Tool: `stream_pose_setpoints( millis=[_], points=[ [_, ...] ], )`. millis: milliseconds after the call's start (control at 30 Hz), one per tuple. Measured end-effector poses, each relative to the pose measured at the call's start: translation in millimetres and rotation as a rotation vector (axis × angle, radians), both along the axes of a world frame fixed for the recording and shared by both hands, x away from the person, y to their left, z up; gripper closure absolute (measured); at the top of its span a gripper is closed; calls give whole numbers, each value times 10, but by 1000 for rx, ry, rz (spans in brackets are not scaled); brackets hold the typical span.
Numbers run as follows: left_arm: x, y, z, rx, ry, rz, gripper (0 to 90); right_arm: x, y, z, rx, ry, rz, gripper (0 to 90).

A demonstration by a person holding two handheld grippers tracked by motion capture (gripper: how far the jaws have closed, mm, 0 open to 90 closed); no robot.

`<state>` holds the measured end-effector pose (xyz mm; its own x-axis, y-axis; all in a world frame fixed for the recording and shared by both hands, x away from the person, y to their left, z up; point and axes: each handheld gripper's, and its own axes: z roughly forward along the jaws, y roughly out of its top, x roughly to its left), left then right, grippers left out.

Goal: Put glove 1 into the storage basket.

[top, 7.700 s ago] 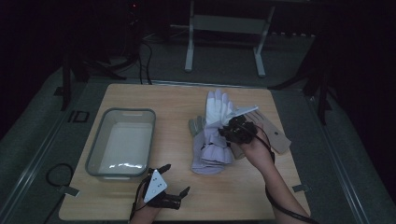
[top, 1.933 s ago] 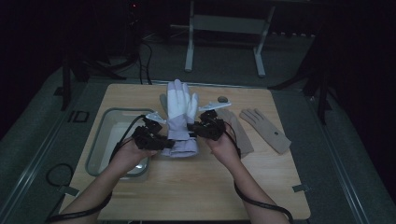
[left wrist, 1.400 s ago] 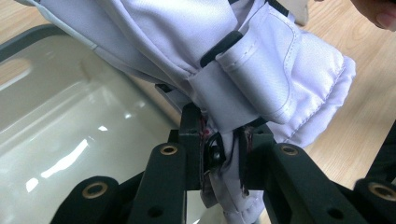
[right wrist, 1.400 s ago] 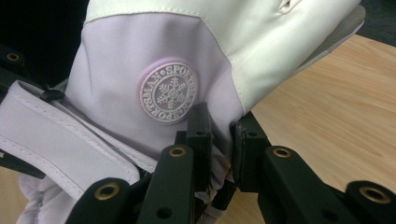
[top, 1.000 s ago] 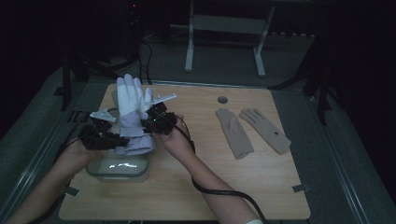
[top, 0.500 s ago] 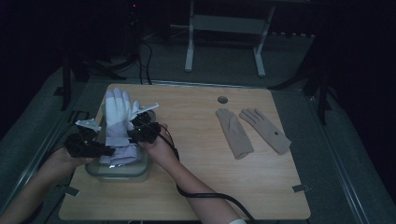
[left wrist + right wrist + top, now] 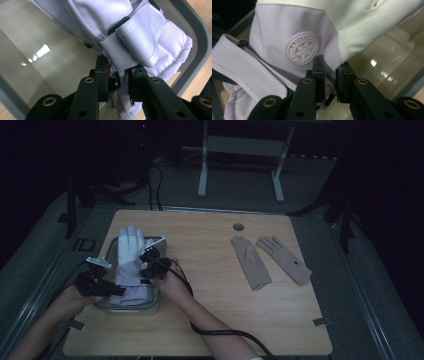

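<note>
While both the left gripper (image 7: 107,287) and the right gripper (image 7: 150,265) pinch the white ski glove (image 7: 129,260) low over the grey tub (image 7: 152,306) at near left, releasing it inside remains, and the beige gloves (image 7: 270,260) lie untouched at right.

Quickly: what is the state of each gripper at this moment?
Left gripper: shut on the cuff of the white glove, over the grey bin.
Right gripper: shut on the same white glove.
</note>
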<state>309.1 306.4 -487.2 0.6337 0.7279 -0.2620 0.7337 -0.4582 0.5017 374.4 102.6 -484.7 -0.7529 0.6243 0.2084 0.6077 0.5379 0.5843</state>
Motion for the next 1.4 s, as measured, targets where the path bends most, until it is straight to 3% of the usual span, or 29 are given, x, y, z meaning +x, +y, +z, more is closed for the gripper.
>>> stream_pose_setpoints(
  millis=[167,300,433,600,700,800,900,933,1000,1067,1100,1133,1167,1200,1400],
  points=[
    [3,-54,-75,12,22,-7,736,-6,-33,-55,-26,25,2,796],
    [-2,-97,-135,45,31,-13,726,-4,-28,-133,-49,37,5,779],
    [-43,-143,-136,85,9,-22,678,-8,-16,-166,-58,49,11,755],
    [-99,-188,-141,128,-33,4,625,-12,-21,-157,-56,48,7,751],
    [-133,-215,-139,140,-61,39,549,-9,-24,-148,-47,43,17,671],
    [-170,-186,-100,104,-77,85,447,-12,-21,-105,-25,30,28,517],
    [-214,-144,-61,29,-97,100,296,21,-70,-52,14,7,33,370],
    [-225,-128,-35,3,-106,105,240,28,-87,-40,24,5,29,350],
    [-230,-122,-17,-4,-116,120,218,35,-111,-13,28,10,33,313],
    [-242,-101,68,-34,-173,165,181,23,-160,76,64,-8,72,220],
    [-242,-101,68,-34,-173,165,173,23,-160,76,64,-8,72,220],
    [-249,-103,94,-54,-201,178,173,19,-167,89,63,-14,76,218],
    [-251,-110,110,-67,-214,185,165,4,-199,139,62,-74,78,197],
    [-255,-145,129,-73,-235,188,150,5,-219,160,71,-86,93,180],
    [-256,-284,176,-95,-264,151,149,-12,-326,271,106,-110,116,172]
  ],
)
